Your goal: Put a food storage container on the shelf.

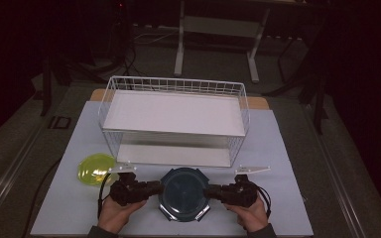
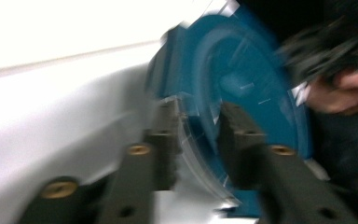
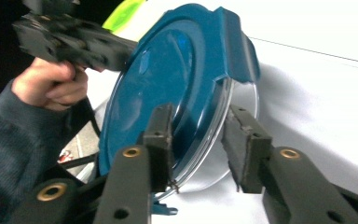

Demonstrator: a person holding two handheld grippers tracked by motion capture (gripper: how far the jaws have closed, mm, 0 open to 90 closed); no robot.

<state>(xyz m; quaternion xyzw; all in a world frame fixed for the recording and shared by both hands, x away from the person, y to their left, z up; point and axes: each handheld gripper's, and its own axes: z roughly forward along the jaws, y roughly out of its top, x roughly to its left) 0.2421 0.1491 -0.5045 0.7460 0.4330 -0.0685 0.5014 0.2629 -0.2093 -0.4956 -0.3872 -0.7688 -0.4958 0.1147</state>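
A round clear container with a dark blue lid (image 1: 183,193) rests on the pale table near the front edge. My left gripper (image 1: 156,188) reaches it from the left and my right gripper (image 1: 213,191) from the right. In the blurred left gripper view the container (image 2: 242,93) has its rim between the jaws of the left gripper (image 2: 198,126), the pads close alongside it. In the right gripper view the right gripper (image 3: 200,135) straddles the container's (image 3: 168,84) rim: one pad lies over the lid, the other stands off the glass. Both look open.
A white wire basket (image 1: 173,82) with two white shelves stands behind the container, mid-table. A yellow-green bowl (image 1: 95,168) sits upside down at front left, just beyond the left hand. The pale table cover (image 1: 278,163) runs out to the right. Beyond the table the floor is dark, with desk legs.
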